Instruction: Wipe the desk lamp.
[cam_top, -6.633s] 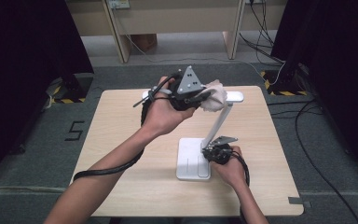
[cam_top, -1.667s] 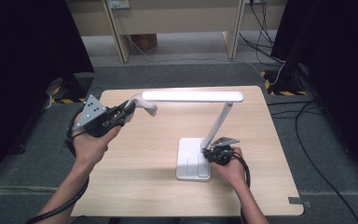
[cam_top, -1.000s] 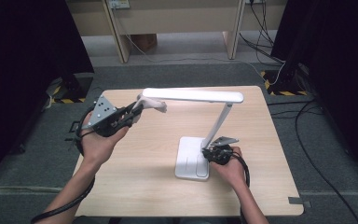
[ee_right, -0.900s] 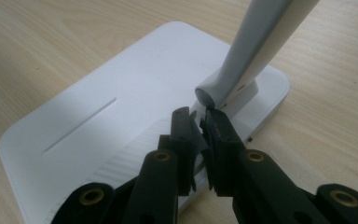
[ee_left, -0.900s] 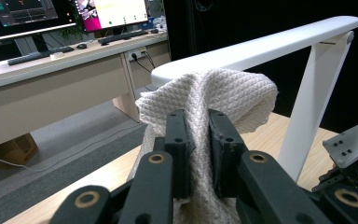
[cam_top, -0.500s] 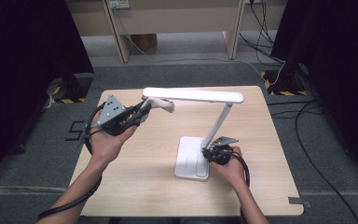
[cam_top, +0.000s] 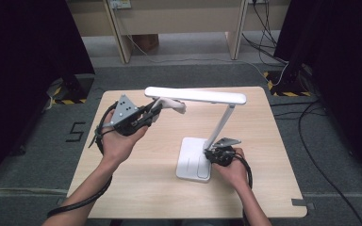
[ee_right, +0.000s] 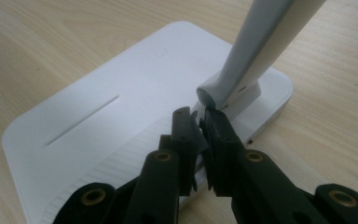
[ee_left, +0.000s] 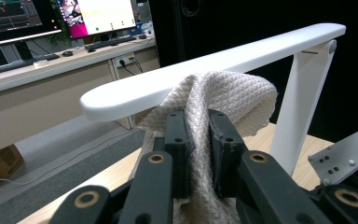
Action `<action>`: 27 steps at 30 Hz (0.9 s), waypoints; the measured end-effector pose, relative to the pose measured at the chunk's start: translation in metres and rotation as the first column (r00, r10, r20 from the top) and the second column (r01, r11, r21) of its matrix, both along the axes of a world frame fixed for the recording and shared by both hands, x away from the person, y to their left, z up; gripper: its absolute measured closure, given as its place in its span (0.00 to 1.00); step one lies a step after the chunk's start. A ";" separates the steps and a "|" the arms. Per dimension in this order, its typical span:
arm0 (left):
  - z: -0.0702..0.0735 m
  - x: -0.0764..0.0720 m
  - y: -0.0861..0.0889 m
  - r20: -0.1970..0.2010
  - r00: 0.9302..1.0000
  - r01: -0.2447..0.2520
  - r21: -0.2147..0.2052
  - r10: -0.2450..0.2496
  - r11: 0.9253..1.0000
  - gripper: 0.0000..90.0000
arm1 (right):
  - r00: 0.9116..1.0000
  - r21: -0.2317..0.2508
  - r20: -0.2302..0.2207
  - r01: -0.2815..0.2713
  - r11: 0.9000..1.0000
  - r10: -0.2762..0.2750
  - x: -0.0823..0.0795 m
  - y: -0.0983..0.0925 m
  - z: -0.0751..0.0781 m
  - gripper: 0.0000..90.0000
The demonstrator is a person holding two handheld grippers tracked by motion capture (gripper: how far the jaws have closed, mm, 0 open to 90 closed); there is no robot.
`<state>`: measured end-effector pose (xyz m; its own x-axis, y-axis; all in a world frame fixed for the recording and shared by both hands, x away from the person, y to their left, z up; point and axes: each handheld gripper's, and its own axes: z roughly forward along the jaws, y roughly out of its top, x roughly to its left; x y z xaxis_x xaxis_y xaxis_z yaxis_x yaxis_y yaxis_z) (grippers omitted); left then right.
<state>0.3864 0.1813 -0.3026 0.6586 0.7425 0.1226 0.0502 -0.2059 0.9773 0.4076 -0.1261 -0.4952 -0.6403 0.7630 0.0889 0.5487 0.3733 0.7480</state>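
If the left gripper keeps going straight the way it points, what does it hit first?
Probably the lamp head: the left gripper, shut on the cloth, points at its underside, and the cloth looks already against it. Depth is unclear.

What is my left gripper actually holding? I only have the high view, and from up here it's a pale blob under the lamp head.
Observer: A cream knitted cloth; the left gripper has its jaws shut on a fold of it.
Operator: Is the cloth touching the lamp?
Observer: Its bunched top lies right against the underside of the white lamp head, near the free end; I cannot tell if it presses.
Operator: And my right gripper, is it on the base or the post?
Observer: The right gripper has its jaw tips at the foot of the lamp's post, on top of the base.
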 end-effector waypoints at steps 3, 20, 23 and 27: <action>0.000 0.000 -0.004 0.002 1.000 0.008 0.005 -0.008 1.000 0.88 | 1.000 0.000 0.000 0.000 1.000 0.000 0.000 0.000 0.000 0.92; 0.000 0.002 -0.025 0.007 0.999 0.034 0.022 -0.034 0.999 0.88 | 1.000 0.004 0.000 0.002 1.000 -0.002 0.000 0.000 0.000 0.92; 0.001 0.002 -0.028 0.006 0.999 0.037 0.023 -0.037 0.999 0.88 | 1.000 0.004 0.000 0.003 1.000 -0.003 0.000 0.000 0.000 0.92; 0.001 0.002 -0.033 0.005 0.999 0.043 0.025 -0.043 0.999 0.88 | 1.000 0.004 0.001 0.003 1.000 -0.003 0.000 0.000 0.000 0.92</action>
<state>0.3886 0.1488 -0.3018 0.6891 0.7101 0.1444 0.0351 -0.2317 0.9721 0.4075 -0.1261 -0.4955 -0.6381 0.7645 0.0918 0.5494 0.3685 0.7499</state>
